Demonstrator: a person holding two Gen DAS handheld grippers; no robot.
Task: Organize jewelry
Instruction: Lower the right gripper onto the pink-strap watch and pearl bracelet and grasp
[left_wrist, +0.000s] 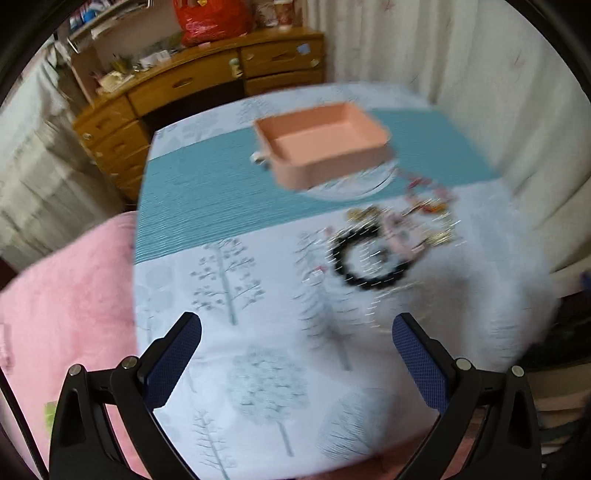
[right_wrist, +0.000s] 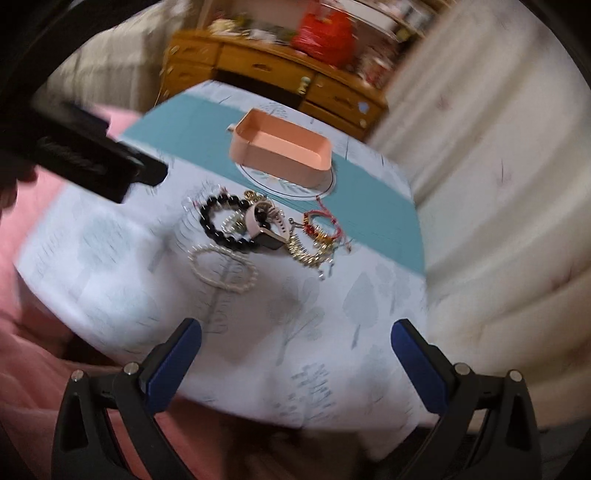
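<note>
An empty pink tray (left_wrist: 321, 142) (right_wrist: 284, 149) stands on a round plate (right_wrist: 266, 186) on the teal runner. In front of it lies a pile of jewelry: a black bead bracelet (right_wrist: 221, 225) (left_wrist: 364, 258), a pearl bracelet (right_wrist: 221, 269), a pink-strapped watch (right_wrist: 264, 225), a gold chain bracelet (right_wrist: 308, 254) and a red string bracelet (right_wrist: 321, 225). My left gripper (left_wrist: 295, 332) is open and empty, above the cloth to the left of the pile. My right gripper (right_wrist: 295, 336) is open and empty, nearer than the pile. Both views are motion-blurred.
The table (right_wrist: 110, 258) wears a white tree-print cloth. The left gripper's black body (right_wrist: 88, 162) shows at the left of the right wrist view. A pink blanket (left_wrist: 66, 295) lies left, a wooden dresser (left_wrist: 184, 85) behind, curtains (right_wrist: 498, 184) right.
</note>
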